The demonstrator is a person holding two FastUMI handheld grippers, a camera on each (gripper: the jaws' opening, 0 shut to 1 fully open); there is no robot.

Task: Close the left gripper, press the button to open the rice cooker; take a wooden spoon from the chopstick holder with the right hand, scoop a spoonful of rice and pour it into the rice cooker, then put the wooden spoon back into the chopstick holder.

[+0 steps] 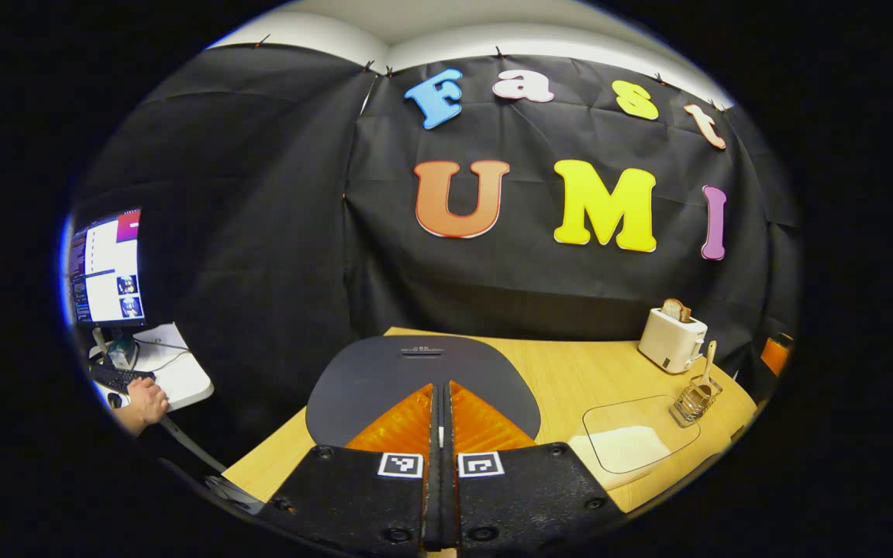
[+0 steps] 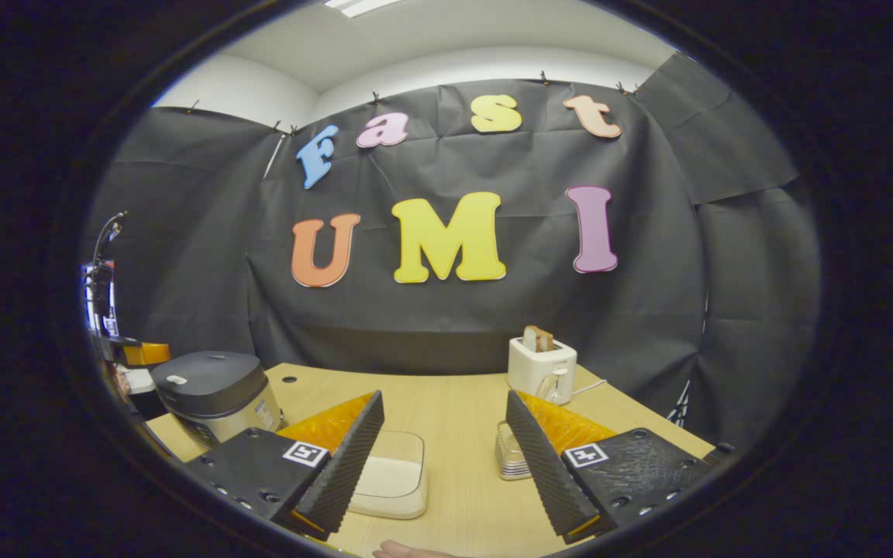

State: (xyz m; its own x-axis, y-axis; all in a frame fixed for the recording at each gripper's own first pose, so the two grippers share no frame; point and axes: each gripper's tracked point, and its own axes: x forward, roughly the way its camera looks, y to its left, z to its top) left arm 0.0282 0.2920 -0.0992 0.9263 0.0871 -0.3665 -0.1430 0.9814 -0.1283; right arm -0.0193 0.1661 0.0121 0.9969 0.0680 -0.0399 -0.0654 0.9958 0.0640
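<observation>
The left hand-held gripper (image 1: 440, 434) has its fingers pressed together with nothing between them, poised just above the dark lid of the rice cooker (image 1: 423, 376). That points to the first step: the closing looks done, and the press on the lid's button (image 1: 422, 353) is not yet made. The next move calls for bringing the closed tips down squarely on that button, which sits just beyond them toward the wall.

The right hand-held gripper (image 2: 443, 446) is spread wide and holds nothing. Between its fingers, to the right of the rice cooker (image 2: 214, 391), lies the clear rice tray (image 2: 392, 473) with its lid still on the cooker shut. Right of the tray stands the chopstick holder (image 1: 694, 399) with the wooden spoon (image 1: 707, 364) upright in it, untouched. Beyond the holder is a white toaster (image 2: 541, 368) with bread in it.

All rest on a pale wood worktop (image 2: 454, 403). Black cloth walls close the booth behind. Left of the cooker, off the worktop, a person's hand (image 1: 144, 403) rests at a keyboard below a lit monitor (image 1: 105, 267).
</observation>
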